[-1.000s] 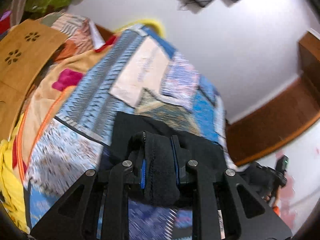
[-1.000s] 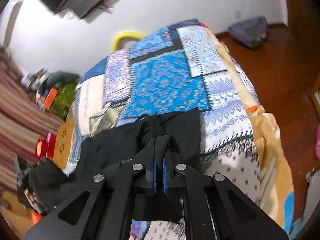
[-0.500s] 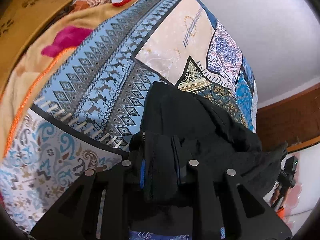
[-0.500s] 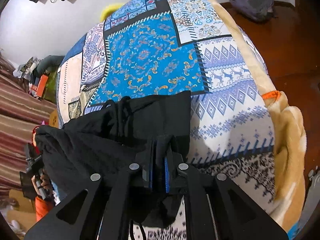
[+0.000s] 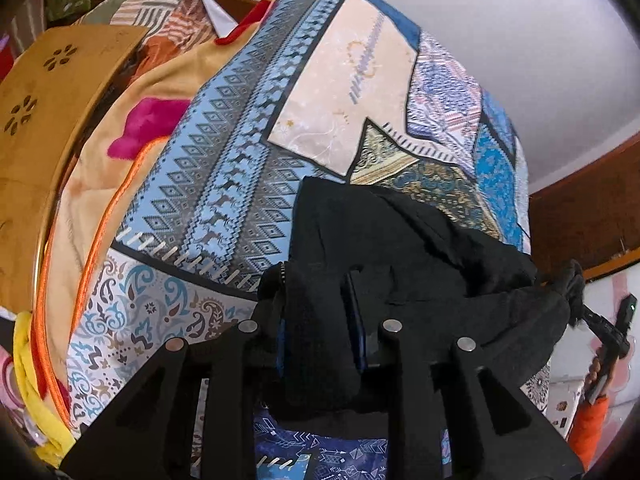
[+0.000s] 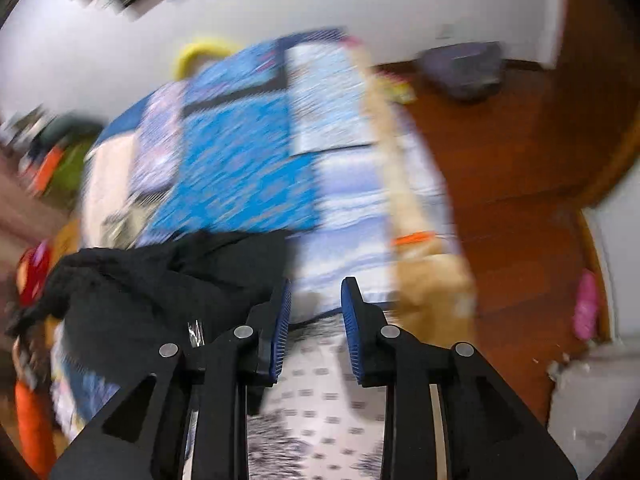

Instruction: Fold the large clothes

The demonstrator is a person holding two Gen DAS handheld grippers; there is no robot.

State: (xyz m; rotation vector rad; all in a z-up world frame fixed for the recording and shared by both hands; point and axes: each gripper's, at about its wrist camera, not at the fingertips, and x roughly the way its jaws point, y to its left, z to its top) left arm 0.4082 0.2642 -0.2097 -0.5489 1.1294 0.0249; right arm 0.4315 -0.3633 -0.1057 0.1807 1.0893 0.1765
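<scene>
A black garment [image 5: 404,248] lies bunched on a patterned blue patchwork blanket [image 5: 248,152] over a bed. My left gripper [image 5: 320,292] is shut on a thick fold of the garment, which hangs between the blue pads. In the right wrist view the same garment [image 6: 160,280] sits to the left of my right gripper [image 6: 316,300]. The right gripper is open and empty, its blue pads [image 6: 352,320] apart above the blanket [image 6: 240,160]. That view is motion-blurred.
A tan wooden board with flower cut-outs [image 5: 44,120] stands left of the bed beside orange and yellow bedding [image 5: 92,248]. Brown wooden floor [image 6: 500,184] lies right of the bed, with a grey bundle [image 6: 464,68] near the white wall. The person's orange sleeve [image 5: 588,432] shows at far right.
My right gripper has opened and let go of the black garment, and is moving fast. The left gripper still holds its fold, and its view has tilted up toward the wall.
</scene>
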